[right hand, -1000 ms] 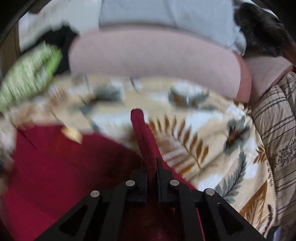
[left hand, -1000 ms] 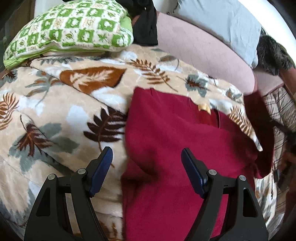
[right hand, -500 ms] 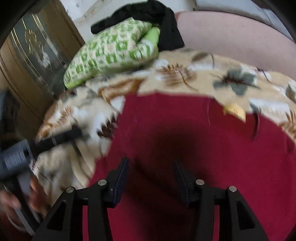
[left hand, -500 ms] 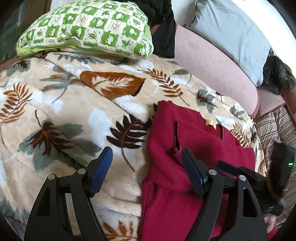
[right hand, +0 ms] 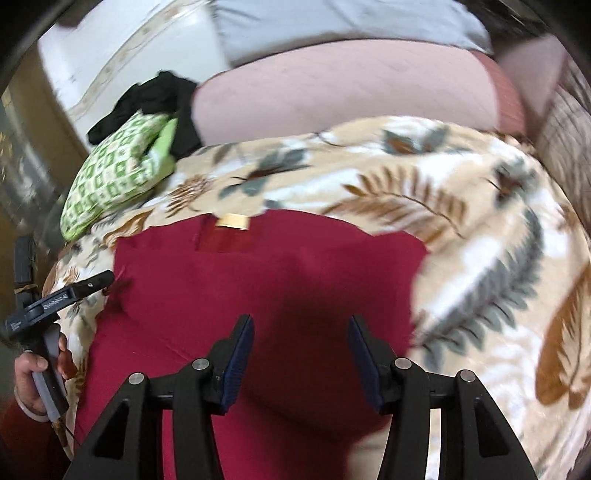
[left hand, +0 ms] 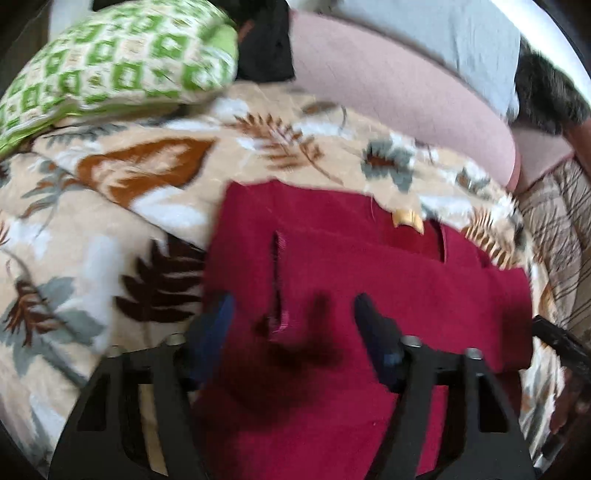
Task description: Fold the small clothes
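Note:
A dark red garment (left hand: 369, 295) lies on a leaf-patterned blanket (left hand: 110, 229), its sleeve folded across the body and a tan neck label (left hand: 406, 219) at the far edge. My left gripper (left hand: 291, 314) hovers over the garment's near left part, beside the sleeve cuff. Its jaws are closing, with cloth under and between them, but the pads do not press on it. My right gripper (right hand: 301, 328) hangs over the red garment (right hand: 258, 280) with its jaws opening and nothing held. The right wrist view also shows the left gripper (right hand: 74, 291) at the garment's left edge, in a hand (right hand: 29, 373).
A green-and-white pillow (left hand: 122, 66) and black clothing (left hand: 266, 48) lie at the back left. A pink cushion (left hand: 399, 92) and a grey pillow (left hand: 443, 33) run along the back. A striped cover (left hand: 557, 229) lies to the right.
My right gripper has let go of the red sleeve, which now lies folded across the garment, and has swung to the garment's near side. My left gripper's jaws have narrowed over the red cloth.

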